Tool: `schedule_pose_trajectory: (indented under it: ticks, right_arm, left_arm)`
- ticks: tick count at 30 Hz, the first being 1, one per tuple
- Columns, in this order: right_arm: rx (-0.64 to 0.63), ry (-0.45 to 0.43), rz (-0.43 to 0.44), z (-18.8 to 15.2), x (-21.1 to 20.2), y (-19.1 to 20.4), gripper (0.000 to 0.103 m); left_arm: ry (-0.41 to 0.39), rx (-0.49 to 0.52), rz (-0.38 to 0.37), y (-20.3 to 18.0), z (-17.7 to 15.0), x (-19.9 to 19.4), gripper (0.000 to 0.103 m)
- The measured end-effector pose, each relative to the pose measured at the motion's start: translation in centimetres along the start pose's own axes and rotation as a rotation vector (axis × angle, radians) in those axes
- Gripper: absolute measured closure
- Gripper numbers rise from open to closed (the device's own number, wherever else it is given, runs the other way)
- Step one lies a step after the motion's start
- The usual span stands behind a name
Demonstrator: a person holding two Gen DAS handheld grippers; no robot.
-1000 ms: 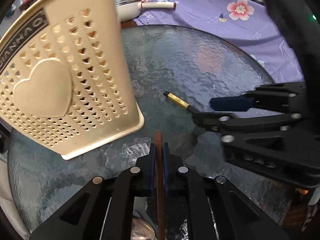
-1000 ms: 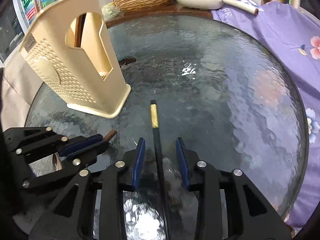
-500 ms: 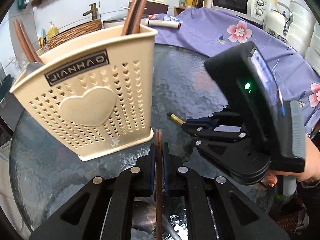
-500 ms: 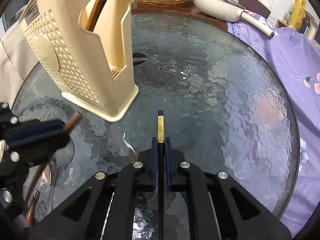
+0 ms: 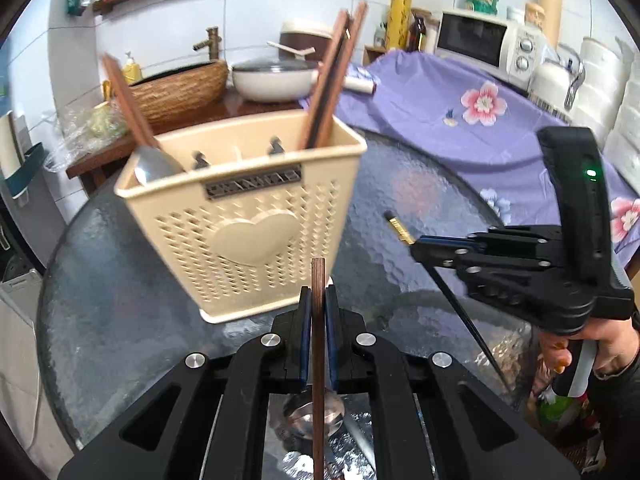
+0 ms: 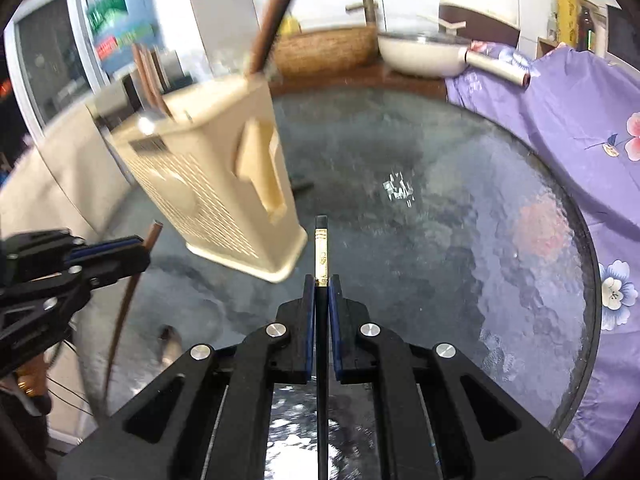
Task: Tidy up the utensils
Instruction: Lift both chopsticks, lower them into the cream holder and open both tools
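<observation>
A cream perforated utensil holder (image 5: 248, 216) with a heart on its front stands on the round glass table (image 5: 400, 200); it also shows in the right wrist view (image 6: 216, 184). Brown chopsticks (image 5: 332, 80) and a spoon (image 5: 154, 162) stand in it. My left gripper (image 5: 318, 300) is shut on a brown wooden-handled utensil (image 5: 318, 340), lifted in front of the holder. My right gripper (image 6: 321, 292) is shut on a black chopstick with a gold band (image 6: 321, 248), lifted to the right of the holder. Each gripper shows in the other's view.
A purple flowered cloth (image 5: 460, 120) covers the surface to the right. A white pan (image 5: 272, 80), a woven basket (image 5: 180, 88) and a microwave (image 5: 484, 44) stand behind the table. A metal spoon bowl (image 5: 304, 412) lies below my left gripper.
Both grippers have risen from the table with their utensils. The right gripper closed on the black chopstick and lifted it off the glass. The holder now looks lower and farther.
</observation>
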State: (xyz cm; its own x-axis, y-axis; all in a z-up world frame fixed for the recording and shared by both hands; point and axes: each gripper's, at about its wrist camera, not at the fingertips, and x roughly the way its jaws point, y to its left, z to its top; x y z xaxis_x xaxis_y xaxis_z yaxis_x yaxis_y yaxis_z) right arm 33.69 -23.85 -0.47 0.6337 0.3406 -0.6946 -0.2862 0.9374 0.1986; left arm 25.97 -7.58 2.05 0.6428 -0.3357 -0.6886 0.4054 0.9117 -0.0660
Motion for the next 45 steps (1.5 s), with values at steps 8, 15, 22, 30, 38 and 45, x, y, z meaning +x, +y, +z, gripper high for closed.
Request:
schedule_pose_trajectory:
  ticks: [8,15,22,30,38,45]
  right_arm:
    - [0.021,-0.135,0.089,1.0,-5.5,0.8,0.096]
    - [-0.014,-0.193,0.128,1.4,-8.6,2.5,0.096]
    - [-0.040,-0.232,0.142,2.0,-10.5,3.9,0.096]
    - [-0.062,-0.258,0.140,3.2,-11.6,5.2,0.096]
    - [-0.097,-0.266,0.146,5.4,-12.7,6.9,0.096]
    - [-0.125,-0.264,0.167,7.9,-13.9,8.6,0.096]
  left_arm:
    - [-0.097,-0.027,0.027,1.5,0.8,-4.6,0.096]
    - [-0.134,-0.046,0.029,2.3,0.9,-6.9,0.096]
    - [-0.184,-0.055,0.030,2.8,1.4,-9.4,0.096]
    - [-0.221,-0.025,0.054,2.4,2.6,-11.0,0.096]
    - [-0.251,-0.015,0.059,2.5,4.8,-12.0,0.096]
    - [-0.292,-0.034,0.034,3.0,7.7,-14.0,0.097]
